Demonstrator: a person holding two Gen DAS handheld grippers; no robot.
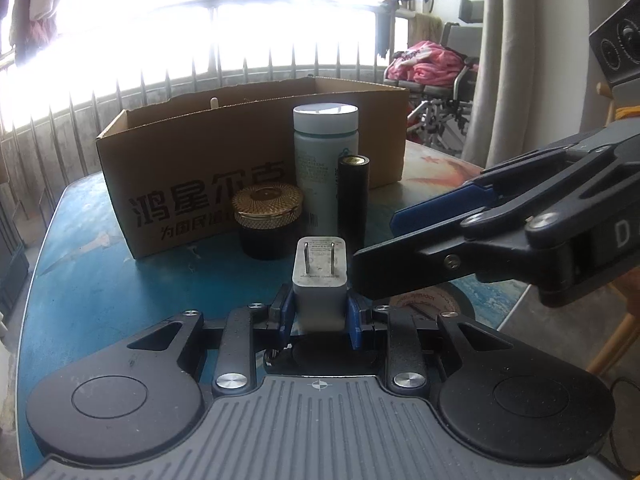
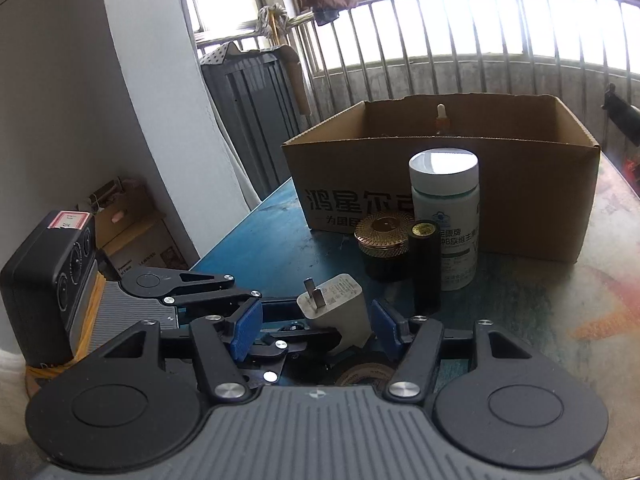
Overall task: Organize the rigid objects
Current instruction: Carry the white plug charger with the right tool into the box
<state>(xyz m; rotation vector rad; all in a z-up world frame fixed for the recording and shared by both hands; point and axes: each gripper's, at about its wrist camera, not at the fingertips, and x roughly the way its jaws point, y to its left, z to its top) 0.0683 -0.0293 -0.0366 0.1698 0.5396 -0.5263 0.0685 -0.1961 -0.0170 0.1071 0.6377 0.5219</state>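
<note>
left claw [image 1: 320, 314] clamps charger [image 1: 320, 280] prongs-up — right claw [image 2: 316, 328] spread around it

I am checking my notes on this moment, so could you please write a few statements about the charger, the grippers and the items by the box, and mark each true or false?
1. The left gripper is shut on the white charger. True.
2. The right gripper grips the charger. False: its blue pads stand apart on either side of it.
3. The white bottle lies inside the cardboard box. False: it stands upright in front of it.
4. The gold-lidded jar sits on the table. True.
</note>
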